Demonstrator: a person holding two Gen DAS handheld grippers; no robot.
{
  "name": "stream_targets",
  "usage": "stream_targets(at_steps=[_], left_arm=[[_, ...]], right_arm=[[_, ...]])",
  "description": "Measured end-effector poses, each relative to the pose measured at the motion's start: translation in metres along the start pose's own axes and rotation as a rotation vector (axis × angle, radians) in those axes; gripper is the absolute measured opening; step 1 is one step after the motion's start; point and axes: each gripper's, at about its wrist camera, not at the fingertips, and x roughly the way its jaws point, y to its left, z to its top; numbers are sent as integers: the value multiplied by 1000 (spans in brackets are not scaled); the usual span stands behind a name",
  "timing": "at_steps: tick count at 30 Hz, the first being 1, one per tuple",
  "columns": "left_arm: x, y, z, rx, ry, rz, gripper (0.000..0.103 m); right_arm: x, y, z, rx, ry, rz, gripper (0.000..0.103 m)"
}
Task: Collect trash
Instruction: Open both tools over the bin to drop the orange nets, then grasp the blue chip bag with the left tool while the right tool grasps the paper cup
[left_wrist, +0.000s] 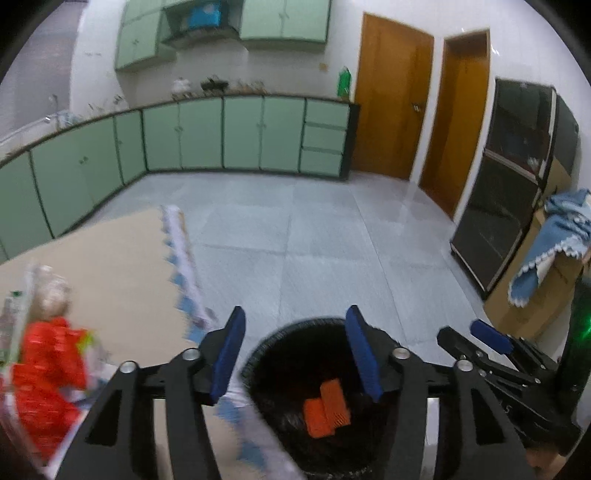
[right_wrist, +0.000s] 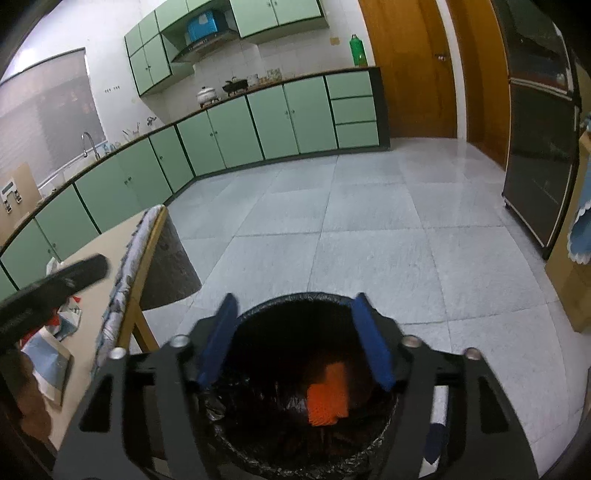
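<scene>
A black bin lined with a black bag (left_wrist: 280, 339) (right_wrist: 258, 439) stands on the floor beside the table. An orange wrapper (left_wrist: 327, 410) (right_wrist: 328, 397) lies inside it. My left gripper (left_wrist: 295, 354) is open and empty above the bin's rim. My right gripper (right_wrist: 295, 339) is open and empty right over the bin; it also shows at the right of the left wrist view (left_wrist: 491, 343). A red wrapper (left_wrist: 48, 365) and clear plastic trash (left_wrist: 51, 291) lie on the table at the far left.
The beige table (left_wrist: 122, 266) (right_wrist: 92, 295) has a patterned cloth edge (left_wrist: 184, 258). Paper scraps (right_wrist: 48, 365) lie on it. Green cabinets (right_wrist: 273, 122) line the far wall. A dark cabinet (left_wrist: 509, 184) and a cardboard box with a blue cloth (left_wrist: 550, 243) stand right.
</scene>
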Motion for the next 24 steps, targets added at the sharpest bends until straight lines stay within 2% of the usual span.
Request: stream_targets(at_steps=[3, 6, 10, 14, 16, 21, 24], left_arm=[[-38, 20, 4, -22, -78, 59, 68], [-72, 38, 1, -39, -134, 126, 71], [-112, 65, -13, -48, -176, 236, 72], [-142, 98, -38, -56, -175, 341, 72], [-147, 109, -48, -60, -160, 370, 72], [-151, 123, -74, -57, -120, 411, 72], [-147, 126, -88, -63, -99, 408, 72]], right_arm=[[-17, 11, 5, -18, -42, 5, 85], [-35, 29, 8, -43, -82, 34, 87], [-57, 63, 11, -70, -120, 118, 87], [-73, 101, 5, -119, -151, 179, 87], [-78, 119, -1, -143, -159, 205, 87], [-84, 153, -12, -179, -147, 276, 86], [-85, 168, -18, -200, -132, 298, 83]])
